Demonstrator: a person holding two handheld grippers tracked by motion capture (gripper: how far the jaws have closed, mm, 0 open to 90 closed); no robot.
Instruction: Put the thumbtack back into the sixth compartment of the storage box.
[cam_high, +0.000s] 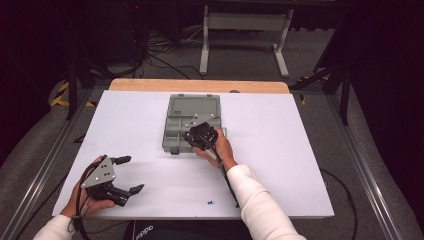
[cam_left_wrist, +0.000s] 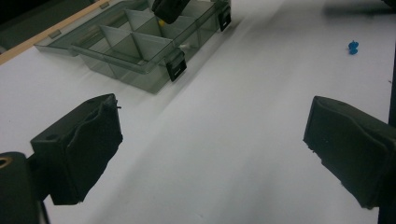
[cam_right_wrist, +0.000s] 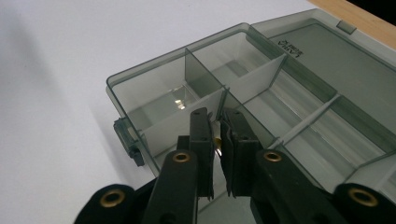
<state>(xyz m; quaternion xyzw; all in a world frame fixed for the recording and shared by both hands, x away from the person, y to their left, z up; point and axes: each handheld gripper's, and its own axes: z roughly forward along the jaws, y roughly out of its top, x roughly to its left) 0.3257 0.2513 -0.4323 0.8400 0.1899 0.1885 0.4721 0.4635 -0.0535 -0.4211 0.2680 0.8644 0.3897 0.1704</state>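
A grey see-through organiser box (cam_high: 175, 137) lies open mid-table, its lid (cam_high: 194, 106) flat behind it. My right gripper (cam_high: 202, 136) hangs over the box's front compartments, jaws nearly together. In the right gripper view the right gripper (cam_right_wrist: 217, 119) pinches a small yellow piece (cam_right_wrist: 217, 141) just above a divider (cam_right_wrist: 243, 81). The left gripper view has that yellow piece (cam_left_wrist: 161, 22) under the right gripper's tip (cam_left_wrist: 169, 8). My left gripper (cam_high: 133, 174) rests at the table's front left, open, with bare table between its pads (cam_left_wrist: 77, 149).
A small blue piece (cam_high: 210, 202) lies loose on the white table sheet near the front edge, also visible as the blue piece (cam_left_wrist: 353, 46) in the left gripper view. The box has black latches (cam_left_wrist: 176, 66) on its front wall. The right gripper's cable trails along the sleeve (cam_high: 255, 200).
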